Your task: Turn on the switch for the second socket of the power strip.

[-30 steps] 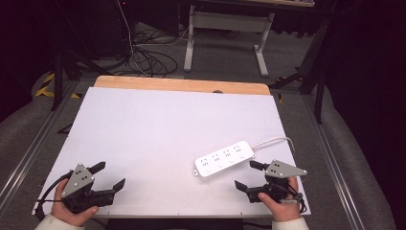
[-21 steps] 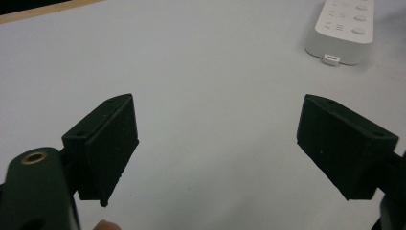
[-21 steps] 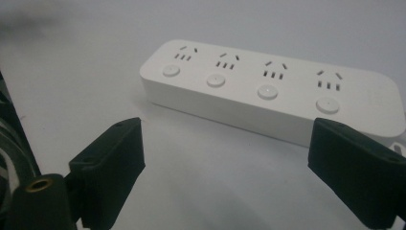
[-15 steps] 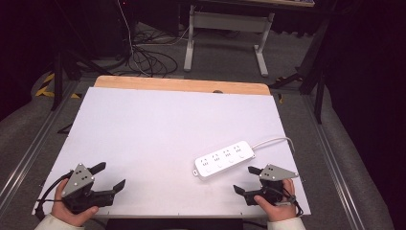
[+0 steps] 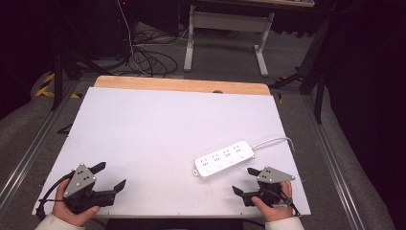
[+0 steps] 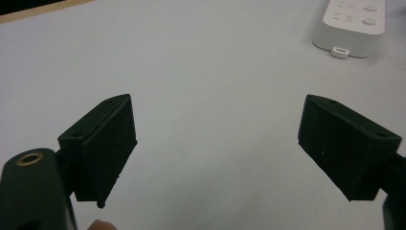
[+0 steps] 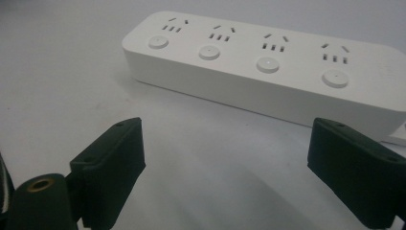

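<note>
Right tool (image 5: pixel 245 181) is sitting at lower right of the high view, jaws spread wide, gripping nothing, aimed at the power strip (image 5: pixel 224 159) just beyond it. Left tool (image 5: pixel 111 176) is idling at lower left, jaws also spread, well apart from the strip. Judging progress: nothing done yet, strip is lying untouched flat on the desk (image 5: pixel 153 124); approach and grasp both remaining. Strip's long axis is running diagonally, lower left to upper right of the frame, sockets facing up; cord (image 5: pixel 273 142) is exiting the upper-right end, curving toward the desk's right edge.
</note>
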